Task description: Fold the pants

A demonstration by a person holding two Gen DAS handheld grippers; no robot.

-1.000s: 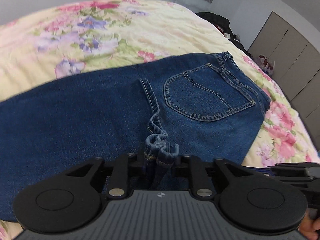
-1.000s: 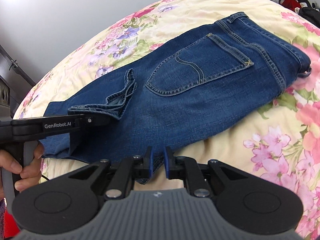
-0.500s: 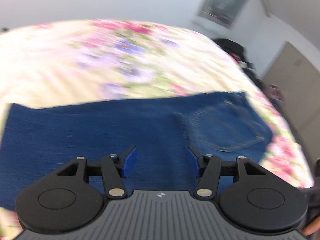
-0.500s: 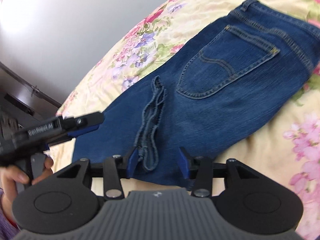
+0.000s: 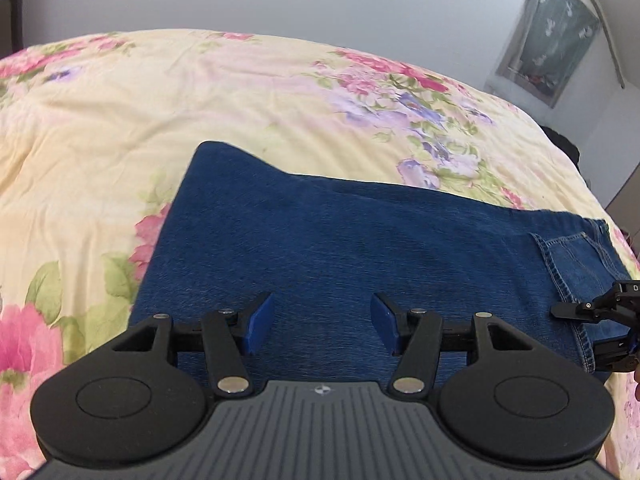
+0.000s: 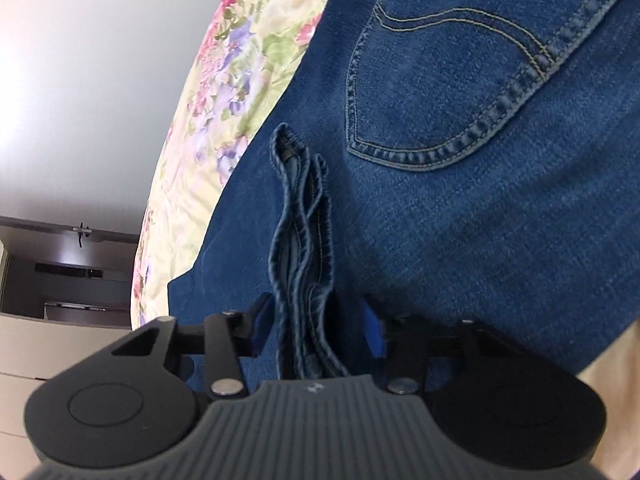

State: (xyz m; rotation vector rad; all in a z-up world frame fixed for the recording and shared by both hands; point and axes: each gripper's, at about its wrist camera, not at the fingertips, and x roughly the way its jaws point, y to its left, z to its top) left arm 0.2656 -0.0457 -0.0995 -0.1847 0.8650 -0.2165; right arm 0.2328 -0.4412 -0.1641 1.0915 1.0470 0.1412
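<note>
While both grippers stand open, folded jeans lie on the floral bedspread.
Only the right wrist view shows leg hems between right gripper fingers, pocket at 1 o'clock; left gripper hovers over plain denim.

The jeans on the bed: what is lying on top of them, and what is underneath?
On the jeans, beside the back pocket, lie the bunched leg hems, between the open right gripper fingers. Underneath is the floral bedspread; the part beneath the denim is covered.
</note>
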